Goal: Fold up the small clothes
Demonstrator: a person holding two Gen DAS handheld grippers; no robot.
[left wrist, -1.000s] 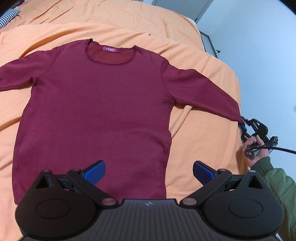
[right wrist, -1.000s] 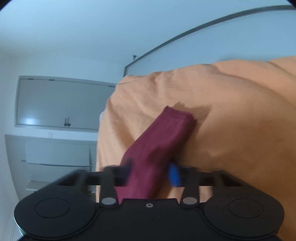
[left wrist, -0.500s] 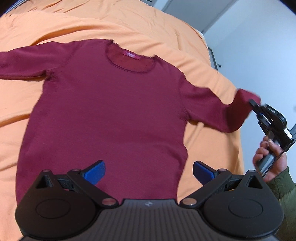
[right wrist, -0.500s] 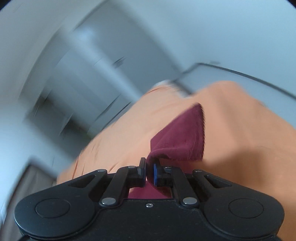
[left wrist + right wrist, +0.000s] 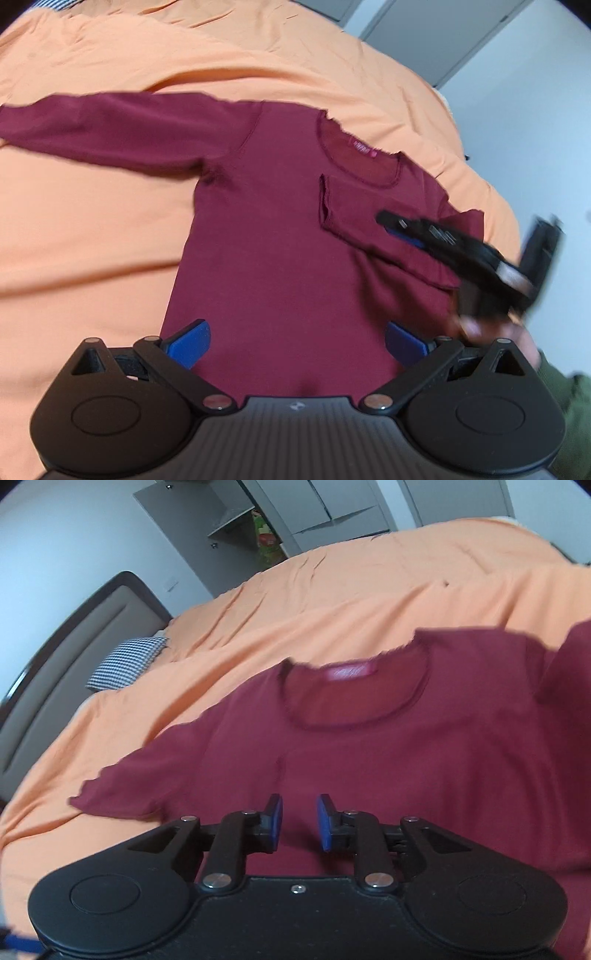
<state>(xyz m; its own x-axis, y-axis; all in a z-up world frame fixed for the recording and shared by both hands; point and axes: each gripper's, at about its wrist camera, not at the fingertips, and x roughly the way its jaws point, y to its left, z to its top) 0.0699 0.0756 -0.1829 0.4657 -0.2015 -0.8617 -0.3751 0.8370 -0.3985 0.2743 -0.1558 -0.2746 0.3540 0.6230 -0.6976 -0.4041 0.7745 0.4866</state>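
A maroon long-sleeved top (image 5: 273, 236) lies flat on the orange bed sheet (image 5: 92, 229), its neckline with a pink label (image 5: 364, 149) at the far side. Its right sleeve (image 5: 369, 218) is folded across the chest, cuff near the neckline. Its left sleeve (image 5: 110, 129) lies stretched out to the left. My left gripper (image 5: 295, 341) is wide open and empty above the hem. My right gripper (image 5: 299, 821) hovers over the folded sleeve (image 5: 166, 782), jaws partly open with nothing between them; it also shows in the left wrist view (image 5: 402, 229).
A checked pillow (image 5: 127, 662) lies by the padded headboard (image 5: 59, 638) at the left. Grey wardrobes (image 5: 295, 509) stand behind the bed. The bed's right edge (image 5: 491, 192) drops off towards the wall.
My right gripper carried the right sleeve from the bed's edge over the chest and opened off it. My left gripper's view swung left along the hem.
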